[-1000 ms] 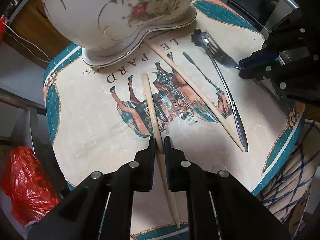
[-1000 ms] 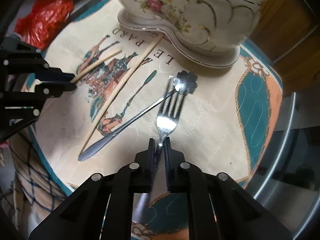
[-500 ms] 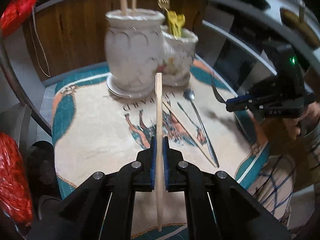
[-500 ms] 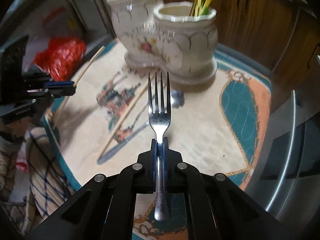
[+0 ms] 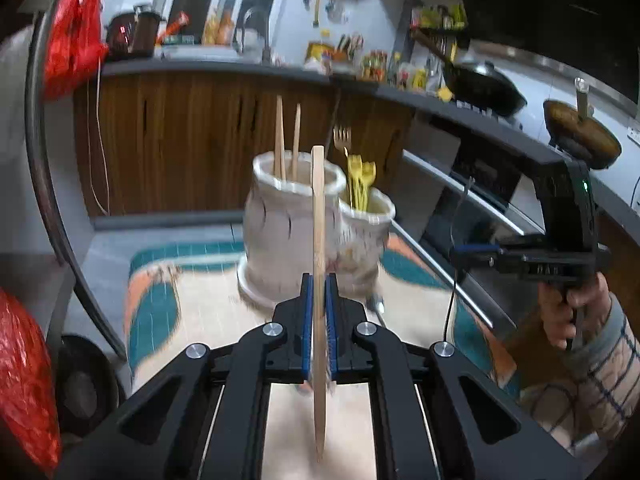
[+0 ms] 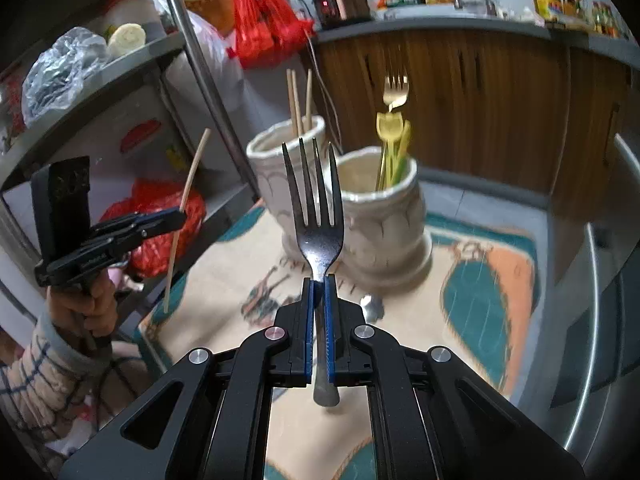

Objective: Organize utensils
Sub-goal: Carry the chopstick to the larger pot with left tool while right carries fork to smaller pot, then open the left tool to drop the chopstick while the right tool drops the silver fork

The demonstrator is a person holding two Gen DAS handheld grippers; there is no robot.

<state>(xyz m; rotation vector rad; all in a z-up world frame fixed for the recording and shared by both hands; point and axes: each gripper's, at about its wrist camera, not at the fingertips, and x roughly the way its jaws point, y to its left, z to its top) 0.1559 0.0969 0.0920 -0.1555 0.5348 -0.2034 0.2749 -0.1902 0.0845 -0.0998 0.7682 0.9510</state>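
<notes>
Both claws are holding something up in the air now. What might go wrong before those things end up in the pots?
The chopstick is pinched near its middle by the left gripper, so it may pivot or slip. The fork in the right gripper is held by a thin, smooth handle and might twist. Either could knock the holder, already crowded with upright utensils.

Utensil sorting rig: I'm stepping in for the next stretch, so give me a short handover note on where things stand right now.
Left gripper: shut on a wooden chopstick, held upright above the mat.
Right gripper: shut on a metal fork, tines up.
Holder: two joined ceramic pots. The chopstick pot already has chopsticks; the fork pot has forks.
Done: both pieces lifted off the mat.
Left: drop each into its matching pot, then collect the spoon lying by the holder.
</notes>
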